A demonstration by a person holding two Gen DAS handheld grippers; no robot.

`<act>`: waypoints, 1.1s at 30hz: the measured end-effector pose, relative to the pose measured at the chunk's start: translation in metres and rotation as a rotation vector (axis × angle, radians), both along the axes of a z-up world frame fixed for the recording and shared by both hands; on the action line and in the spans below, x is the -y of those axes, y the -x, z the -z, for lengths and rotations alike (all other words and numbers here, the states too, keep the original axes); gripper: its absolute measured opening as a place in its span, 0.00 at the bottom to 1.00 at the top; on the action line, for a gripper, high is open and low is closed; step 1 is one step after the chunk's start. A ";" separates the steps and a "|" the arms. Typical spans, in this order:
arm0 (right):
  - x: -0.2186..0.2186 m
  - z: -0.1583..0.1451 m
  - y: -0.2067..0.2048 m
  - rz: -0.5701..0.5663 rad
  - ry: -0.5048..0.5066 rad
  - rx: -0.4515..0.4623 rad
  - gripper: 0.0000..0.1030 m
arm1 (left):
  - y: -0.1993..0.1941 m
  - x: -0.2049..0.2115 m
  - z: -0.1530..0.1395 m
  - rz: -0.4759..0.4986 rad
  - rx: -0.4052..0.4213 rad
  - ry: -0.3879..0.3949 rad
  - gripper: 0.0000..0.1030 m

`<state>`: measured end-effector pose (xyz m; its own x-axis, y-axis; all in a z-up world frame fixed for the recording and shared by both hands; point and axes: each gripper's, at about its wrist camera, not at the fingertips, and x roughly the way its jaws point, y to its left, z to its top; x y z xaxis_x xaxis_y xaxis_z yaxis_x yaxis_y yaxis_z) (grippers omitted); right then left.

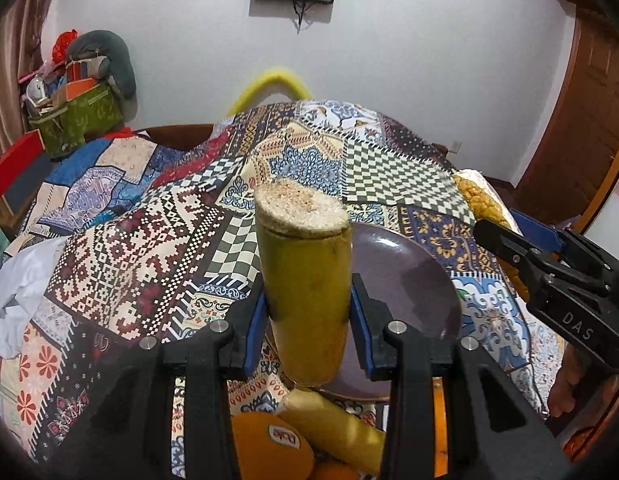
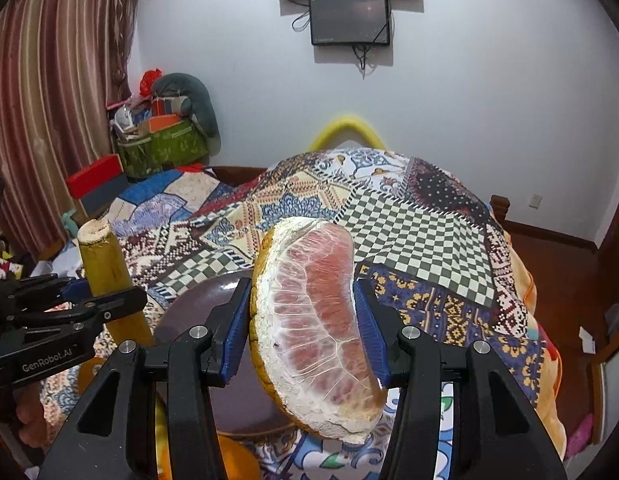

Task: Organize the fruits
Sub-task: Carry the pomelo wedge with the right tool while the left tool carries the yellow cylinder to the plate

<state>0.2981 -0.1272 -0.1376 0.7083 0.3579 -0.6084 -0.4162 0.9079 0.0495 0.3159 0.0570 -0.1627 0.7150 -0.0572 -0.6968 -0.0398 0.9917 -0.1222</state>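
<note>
My left gripper (image 1: 307,308) is shut on a yellow-green sugarcane piece (image 1: 305,280), held upright above the bed; it also shows in the right wrist view (image 2: 109,276). My right gripper (image 2: 303,320) is shut on a pink pomelo wedge (image 2: 313,328) with white pith, held above a dark purple plate (image 2: 197,312). The plate also shows in the left wrist view (image 1: 405,276), behind the sugarcane. An orange with a sticker (image 1: 269,444) and another sugarcane piece (image 1: 333,424) lie below my left gripper. The right gripper shows at the right of the left wrist view (image 1: 505,236).
A patchwork quilt (image 1: 157,240) covers the bed. A green basket of clutter (image 1: 77,116) and a red box (image 1: 17,164) stand at the far left. A wooden door (image 1: 589,100) is at the right. A screen (image 2: 349,20) hangs on the white wall.
</note>
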 end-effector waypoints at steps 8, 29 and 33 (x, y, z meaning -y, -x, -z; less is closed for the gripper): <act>-0.008 0.020 -0.017 -0.031 0.036 -0.064 0.45 | -0.022 -0.001 0.019 0.016 -0.075 0.009 0.37; -0.019 0.054 -0.057 -0.100 0.123 -0.203 0.46 | -0.072 0.001 0.049 0.062 -0.251 0.064 0.32; -0.020 0.060 -0.062 -0.107 0.128 -0.232 0.46 | -0.067 0.006 0.043 0.061 -0.221 0.000 0.31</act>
<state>0.3601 -0.1071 -0.1978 0.5069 0.3332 -0.7950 -0.5012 0.8643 0.0426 0.3832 0.0505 -0.2061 0.5403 -0.0955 -0.8360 -0.0057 0.9931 -0.1171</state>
